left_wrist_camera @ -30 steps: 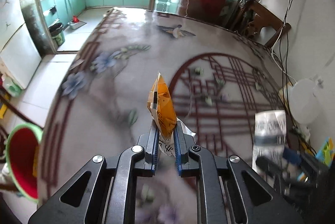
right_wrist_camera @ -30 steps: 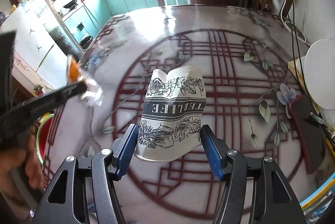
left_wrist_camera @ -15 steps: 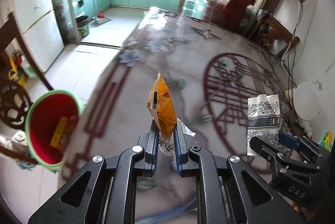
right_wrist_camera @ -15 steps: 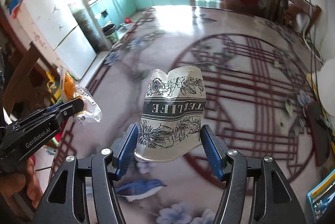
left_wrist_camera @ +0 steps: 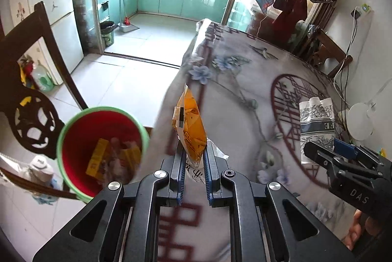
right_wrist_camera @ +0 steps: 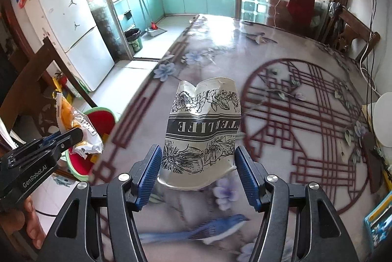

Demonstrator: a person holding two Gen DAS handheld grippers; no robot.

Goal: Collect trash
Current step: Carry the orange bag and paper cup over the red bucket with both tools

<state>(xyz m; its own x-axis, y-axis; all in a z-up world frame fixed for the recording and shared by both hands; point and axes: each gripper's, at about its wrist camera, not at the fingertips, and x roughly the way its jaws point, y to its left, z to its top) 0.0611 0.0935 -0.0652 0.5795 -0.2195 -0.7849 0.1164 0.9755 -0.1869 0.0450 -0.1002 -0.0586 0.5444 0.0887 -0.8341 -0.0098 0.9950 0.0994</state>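
Glossy table [right_wrist_camera: 281,46], crumpled paper cup [right_wrist_camera: 203,129], plastic bin [left_wrist_camera: 103,147]

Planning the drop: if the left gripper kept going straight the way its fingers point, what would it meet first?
Probably the tabletop's left edge. The left gripper, shut on the orange snack wrapper, points there; the red bin sits left of that line. Depth is unclear.

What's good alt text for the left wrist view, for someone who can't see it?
The left gripper is shut on an orange snack wrapper, held upright above the table edge, with a red bin holding some trash on the floor to its left. At right, the right gripper holds a crumpled paper cup over the patterned table.
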